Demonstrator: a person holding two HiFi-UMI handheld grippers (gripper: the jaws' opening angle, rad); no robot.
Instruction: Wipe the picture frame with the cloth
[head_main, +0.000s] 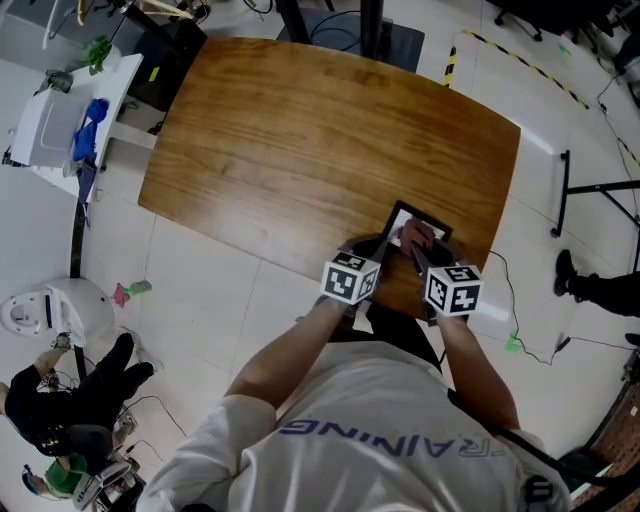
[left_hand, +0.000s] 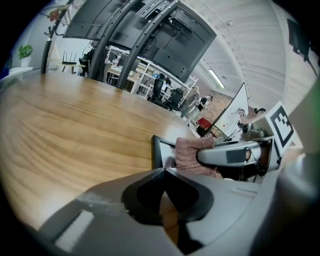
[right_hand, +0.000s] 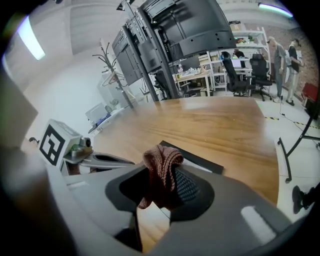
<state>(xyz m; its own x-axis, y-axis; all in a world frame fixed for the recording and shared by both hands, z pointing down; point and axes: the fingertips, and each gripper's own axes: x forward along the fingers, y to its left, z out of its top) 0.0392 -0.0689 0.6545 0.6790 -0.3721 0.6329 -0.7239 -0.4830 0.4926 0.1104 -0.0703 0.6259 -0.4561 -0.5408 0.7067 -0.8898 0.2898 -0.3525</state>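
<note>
One cloth (right_hand: 161, 162) is pinched in the fingers of the right gripper (right_hand: 162, 187), directly over the picture frame (right_hand: 201, 159); fingers of the left gripper (left_hand: 165, 175) are pressed together.

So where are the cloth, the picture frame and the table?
cloth (right_hand: 161, 160), right gripper view, its bunched top fold.
picture frame (right_hand: 201, 160), right gripper view, its dark far edge.
table (head_main: 300, 150), head view, bare wood top.
</note>
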